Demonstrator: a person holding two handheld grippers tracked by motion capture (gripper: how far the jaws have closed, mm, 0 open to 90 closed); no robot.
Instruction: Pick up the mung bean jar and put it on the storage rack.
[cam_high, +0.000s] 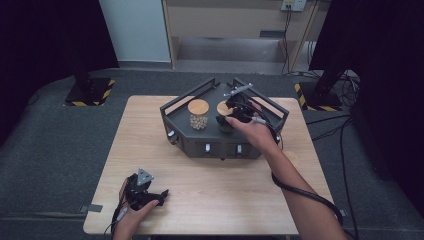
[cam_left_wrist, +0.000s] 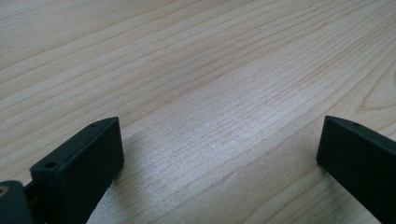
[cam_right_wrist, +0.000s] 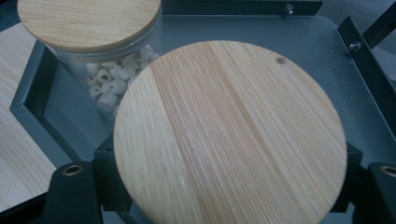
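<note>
You had the right gripper (cam_high: 231, 114) over the dark tray (cam_high: 176, 116) at the far side of the desk (cam_high: 210, 185), its fingers (cam_right_wrist: 70, 191) clamped on the right-hand jar (cam_right_wrist: 229, 135) just under its wooden lid. The lid hid the glass from the right gripper view, so the contact itself was hard to read, but the black pads sat tight against both sides. Gripping below the lid rather than on it probably meant the jar would travel whole instead of the lid popping off. That jar stood inside the tray, just beside the second jar (cam_high: 198, 115), which held pale round beads (cam_right_wrist: 112, 79); the two looked near enough to touch, though I couldn't tell for sure. The tray's raised rails likely kept both from sliding.

Your left gripper (cam_high: 145, 192) rested low on the near left part of the desk, well apart from the tray, fingers (cam_left_wrist: 84, 163) spread wide with bare wood between them. It looked parked, out of the way.
</note>
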